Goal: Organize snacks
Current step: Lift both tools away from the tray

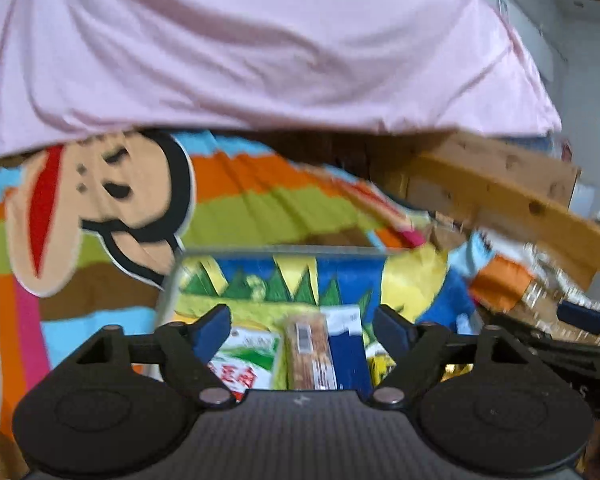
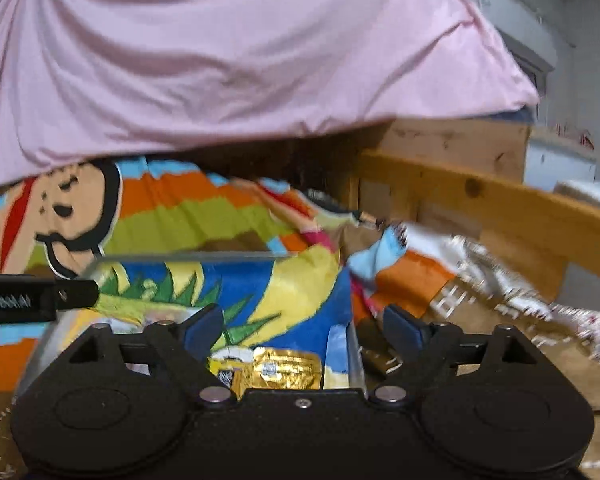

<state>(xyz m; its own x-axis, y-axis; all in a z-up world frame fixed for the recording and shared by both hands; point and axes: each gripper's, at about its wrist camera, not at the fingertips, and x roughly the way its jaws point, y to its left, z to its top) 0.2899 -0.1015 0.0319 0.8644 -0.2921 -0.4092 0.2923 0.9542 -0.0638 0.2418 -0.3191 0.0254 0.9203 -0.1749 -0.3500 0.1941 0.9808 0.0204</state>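
Clear bin (image 1: 168,280) holds three snack packets; both grippers' fingers spread, empty.

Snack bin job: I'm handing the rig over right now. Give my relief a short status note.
Left gripper: jaws open, holding nothing.
Right gripper: jaws open, holding nothing.
Clear bin sits on the colourful blanket, directly below both grippers.
Done: green-and-white packet, biscuit pack and gold packet lie inside.
Left: silvery wrappers remain outside, right of the bin.
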